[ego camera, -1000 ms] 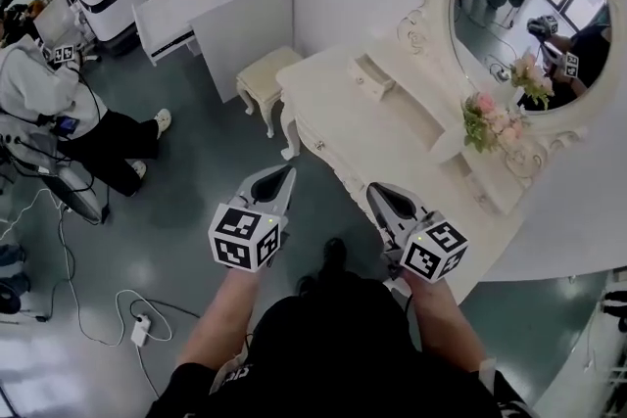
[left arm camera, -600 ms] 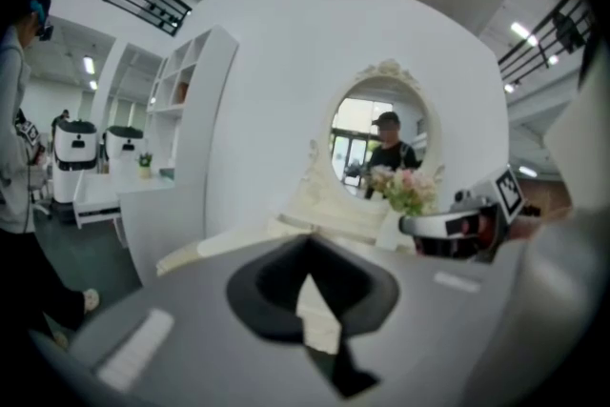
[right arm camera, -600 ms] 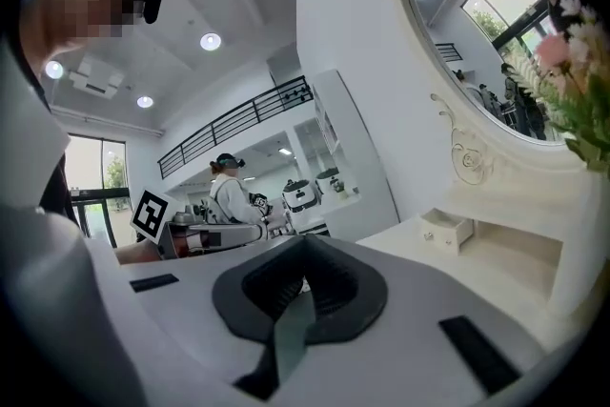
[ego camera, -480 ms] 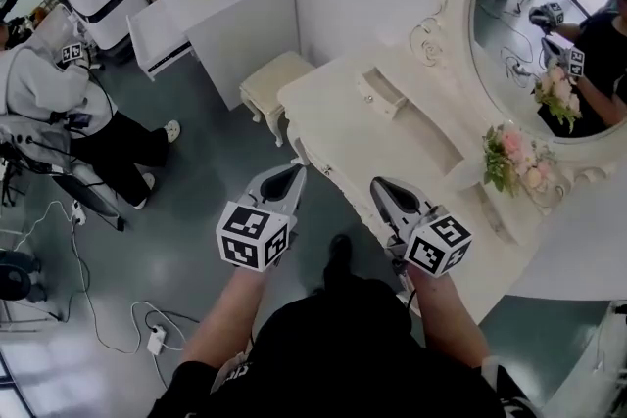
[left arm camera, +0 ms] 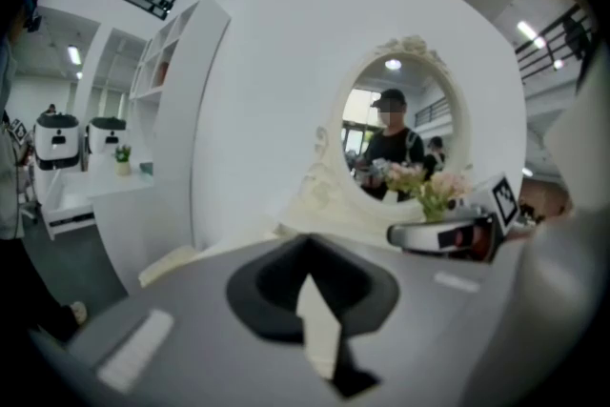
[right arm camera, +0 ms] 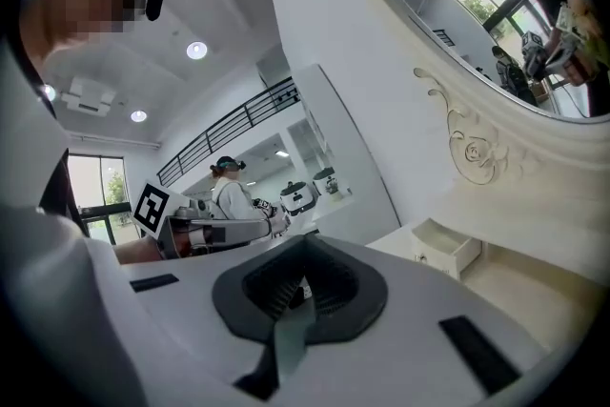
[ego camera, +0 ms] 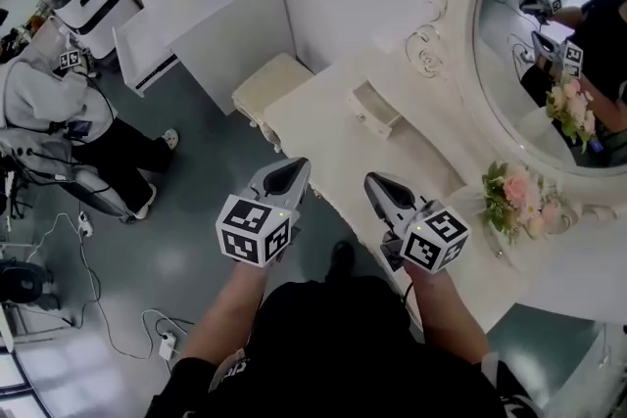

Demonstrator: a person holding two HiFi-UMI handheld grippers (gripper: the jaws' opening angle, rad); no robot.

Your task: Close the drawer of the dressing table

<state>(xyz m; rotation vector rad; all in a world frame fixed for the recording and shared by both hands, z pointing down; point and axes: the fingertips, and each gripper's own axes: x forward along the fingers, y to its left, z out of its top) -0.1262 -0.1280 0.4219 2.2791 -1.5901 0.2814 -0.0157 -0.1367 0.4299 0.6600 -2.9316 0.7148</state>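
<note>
The cream dressing table [ego camera: 323, 127] stands ahead and to the right, under an oval mirror [ego camera: 549, 24]. On its top, a small drawer [ego camera: 375, 108] is pulled open; the right gripper view also shows this drawer [right arm camera: 446, 248] open, with a knob on its front. My left gripper [ego camera: 291, 169] hovers above the floor just off the table's near edge, its jaws shut and empty. My right gripper [ego camera: 375, 181] hangs over the table's front edge, short of the drawer, also shut with nothing in it. Each gripper view shows its own tips together: left gripper [left arm camera: 307, 248], right gripper [right arm camera: 305, 248].
A cream stool [ego camera: 269, 83] sits by the table's far-left corner. Pink flowers [ego camera: 514, 196] stand on the table at the right. A seated person [ego camera: 49, 113], white cabinets [ego camera: 157, 5] and floor cables [ego camera: 98, 308] are to the left.
Both grippers have moved forward together toward the dressing table, staying shut. The table, open drawer and mirror now lie closer and larger in the head view.
</note>
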